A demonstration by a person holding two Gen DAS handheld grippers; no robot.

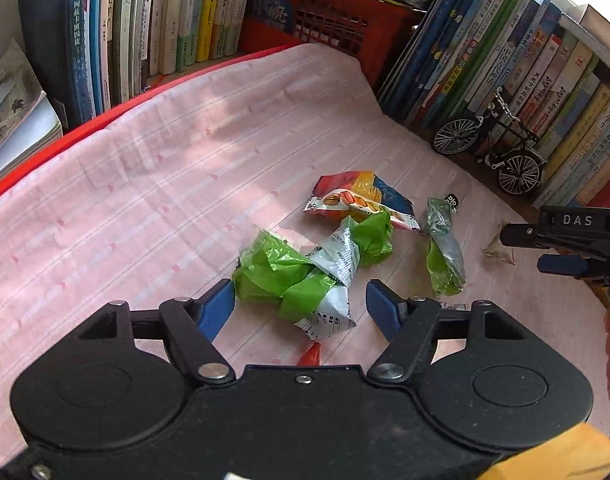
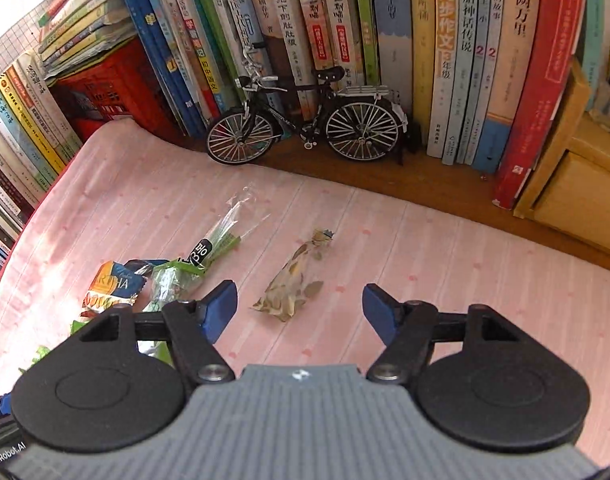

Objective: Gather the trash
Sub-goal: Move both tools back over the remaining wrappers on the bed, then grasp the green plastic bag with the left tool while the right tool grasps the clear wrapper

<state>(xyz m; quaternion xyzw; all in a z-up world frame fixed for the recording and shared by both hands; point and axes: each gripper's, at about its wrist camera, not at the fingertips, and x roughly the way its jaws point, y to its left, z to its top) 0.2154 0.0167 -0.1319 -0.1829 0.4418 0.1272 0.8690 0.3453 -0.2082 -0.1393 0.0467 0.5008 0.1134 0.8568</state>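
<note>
A crumpled green and white wrapper [image 1: 305, 272] lies on the pink cloth [image 1: 145, 200] between the fingers of my left gripper [image 1: 300, 298], which is open; its left pad is at the wrapper's edge and its right pad stands clear. Beyond lie a colourful snack wrapper [image 1: 357, 196] and a green and silver wrapper [image 1: 445, 248]. A red scrap [image 1: 311, 354] peeks out under the gripper. My right gripper [image 2: 300, 296] is open above a small clear bag of brown bits [image 2: 293, 284], without touching it. The right gripper [image 1: 525, 250] also shows at the left wrist view's right edge.
Rows of upright books [image 2: 445, 60] wall the cloth at the back and sides. A model bicycle [image 2: 305, 124] stands on the wooden ledge in front of them. A red crate [image 1: 325, 20] sits behind the cloth, and a wooden box [image 2: 577, 184] at the right.
</note>
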